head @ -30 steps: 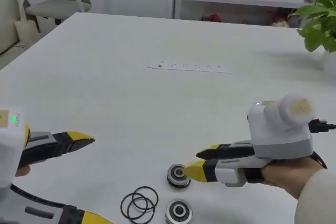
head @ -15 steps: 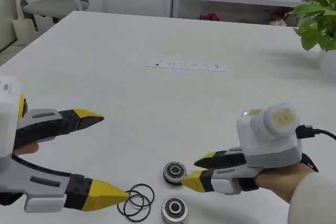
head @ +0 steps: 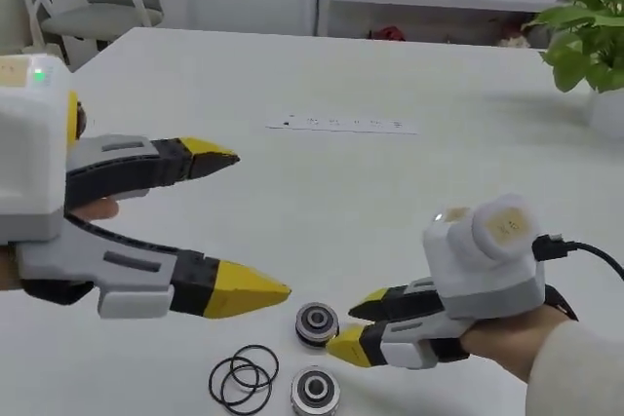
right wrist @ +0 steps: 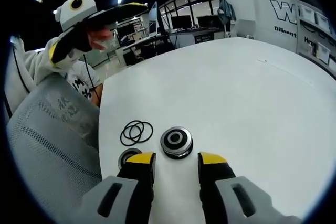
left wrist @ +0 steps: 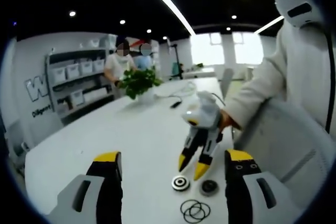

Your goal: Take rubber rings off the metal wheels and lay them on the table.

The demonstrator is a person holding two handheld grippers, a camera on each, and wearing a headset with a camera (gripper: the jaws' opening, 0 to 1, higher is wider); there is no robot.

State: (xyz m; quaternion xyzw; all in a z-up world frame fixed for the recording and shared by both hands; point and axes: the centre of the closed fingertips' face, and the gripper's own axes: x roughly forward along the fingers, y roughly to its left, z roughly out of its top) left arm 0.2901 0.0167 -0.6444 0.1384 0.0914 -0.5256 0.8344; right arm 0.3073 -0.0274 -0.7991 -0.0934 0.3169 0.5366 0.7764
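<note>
- The left gripper [head: 263, 224] has risen from the lower left corner of the head view to the middle left. A second ago only part of it showed at the frame edge.
- Its jaws are spread wide with nothing between them. The lower yellow tip, which was beside the loose rings [head: 244, 377] half a second ago, now hangs above and to the right of them.
- The right gripper [head: 346, 326] sits slightly lower and further left in the frame than before. Its tips stay just right of the upper wheel [head: 317, 321].
- Its jaws are parted only a little and hold nothing. In the right gripper view the wheel [right wrist: 177, 141] lies just past the tips, in line with the gap.
- The second wheel [head: 315, 390] lies below the first, near the bottom edge of the head view. Both wheels and the rings lie as they did earlier.
- In the right gripper view that second wheel [right wrist: 128, 156] is close to the table's near edge, beside a mesh chair back [right wrist: 47, 129].
- The rings lie flat and overlapping on the table [head: 409, 192], left of the wheels.
- Above the wheels the tabletop is bare up to the power strip [head: 341, 125] in the upper middle.
- A plant [head: 585, 31] stands at the upper right, well apart.
</note>
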